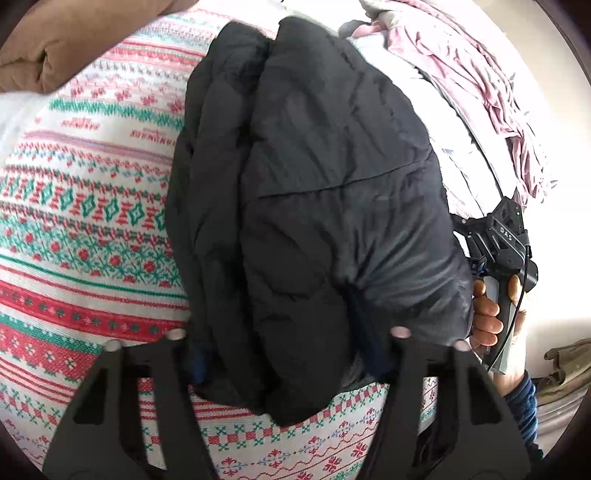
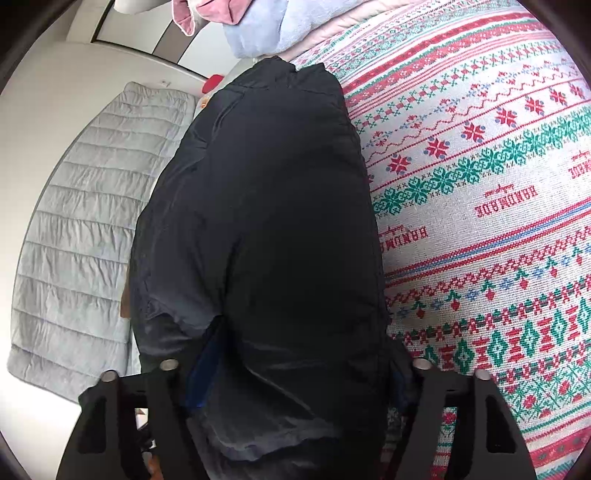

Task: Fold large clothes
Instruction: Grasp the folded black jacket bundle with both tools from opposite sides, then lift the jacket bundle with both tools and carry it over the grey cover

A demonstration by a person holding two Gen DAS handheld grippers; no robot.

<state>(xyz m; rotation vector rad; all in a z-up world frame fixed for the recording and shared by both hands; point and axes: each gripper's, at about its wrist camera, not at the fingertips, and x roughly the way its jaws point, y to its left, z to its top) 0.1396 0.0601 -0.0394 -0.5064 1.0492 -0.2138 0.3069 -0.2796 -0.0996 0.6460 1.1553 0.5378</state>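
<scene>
A black puffer jacket (image 1: 314,206) lies folded in a thick bundle on the patterned bedspread (image 1: 85,221). My left gripper (image 1: 288,339) stands with jaws wide apart, one on each side of the bundle's near end, not clamped. In the right wrist view the same jacket (image 2: 266,221) fills the middle, and my right gripper (image 2: 295,369) also straddles its near end with jaws wide apart. The right gripper's body and the hand holding it show in the left wrist view (image 1: 498,251) at the jacket's right edge. Blue lining shows near the fingers.
A brown cushion (image 1: 74,40) lies at the far left. A pink crumpled cloth (image 1: 491,85) and light blue fabric (image 2: 266,26) are heaped beyond the jacket. A grey quilted pad (image 2: 85,229) lies on the floor beside the bed. The bedspread (image 2: 480,221) spreads to the right.
</scene>
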